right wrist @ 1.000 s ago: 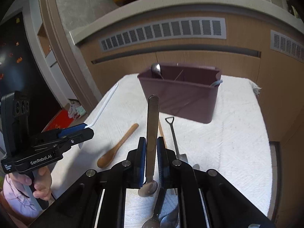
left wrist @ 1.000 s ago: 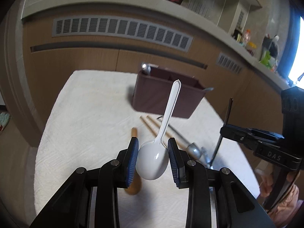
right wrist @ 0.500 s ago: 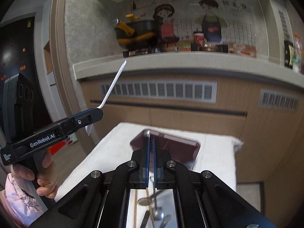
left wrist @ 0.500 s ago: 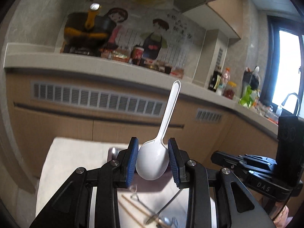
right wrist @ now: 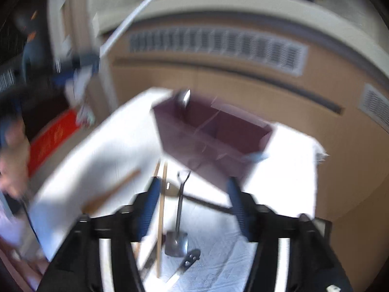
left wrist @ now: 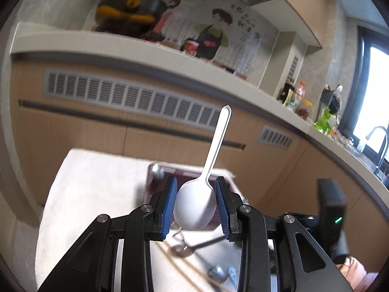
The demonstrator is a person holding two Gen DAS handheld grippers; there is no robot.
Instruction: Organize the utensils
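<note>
1. Left gripper (left wrist: 195, 203): the jaws are clamped on the bowl of the white plastic spoon (left wrist: 196, 204), one blue pad on each side. The handle rises toward upper centre of the left wrist view, tilted slightly right.
2. Right gripper (right wrist: 193, 205): the jaws are opening and nothing lies between them. The right wrist view is blurred, so fine detail there is unreliable.
3. Target: the maroon utensil bin (right wrist: 214, 136) stands at centre of the right wrist view on the white-covered worktop (right wrist: 111, 141). A metal spoon (right wrist: 183, 98) already stands upright in its upper-left corner. In the left wrist view the bin lies just behind the gripped bowl.
4. Loose items: chopsticks (right wrist: 161, 209), a small metal shovel-spoon (right wrist: 178, 221) and a wooden spoon (right wrist: 111, 192) lie on the worktop in front of the bin, at lower centre.
5. Step in hand (judged): deliver the white plastic spoon to the bin. Carry the handle clear of the rim, centre it over a free compartment, lower it, then release.
6. Caution: a grip on the rounded bowl may let the spoon pivot; move smoothly.
7. Keep the right gripper away from the bin opening until the left withdraws.
</note>
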